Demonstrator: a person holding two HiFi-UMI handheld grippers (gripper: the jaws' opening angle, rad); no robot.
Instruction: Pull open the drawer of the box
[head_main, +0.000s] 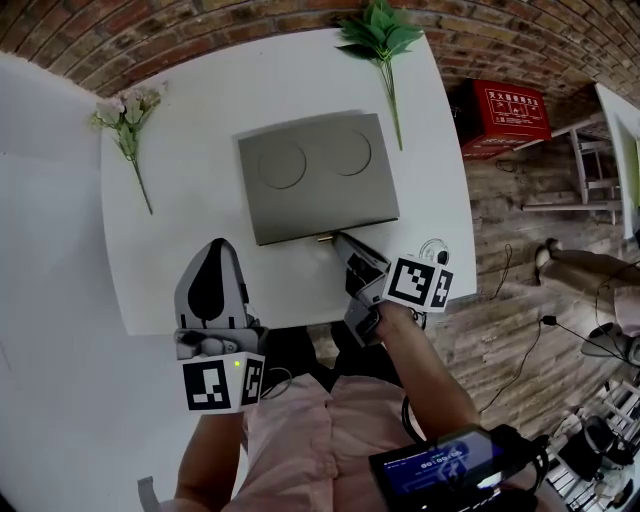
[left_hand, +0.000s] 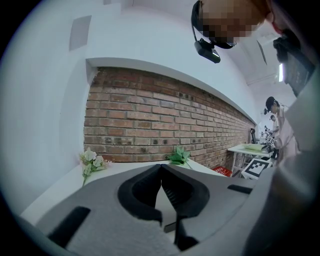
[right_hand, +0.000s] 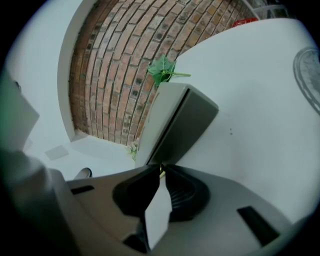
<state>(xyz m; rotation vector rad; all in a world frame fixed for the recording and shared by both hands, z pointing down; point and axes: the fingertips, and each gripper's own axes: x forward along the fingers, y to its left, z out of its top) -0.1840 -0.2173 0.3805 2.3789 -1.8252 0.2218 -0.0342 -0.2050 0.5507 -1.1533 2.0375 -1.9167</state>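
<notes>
Left tongs (head_main: 217, 246): pressed together, empty, over the near edge of the white bench (head_main: 190, 150), left of the flat grey box (head_main: 318, 175). The box sits mid-bench, long axis across you, drawer front facing you, apparently unopened. Right tongs (head_main: 338, 238) pinch the small brass drawer knob (head_main: 324, 239) on that front. I'd pull straight back toward yourself.
</notes>
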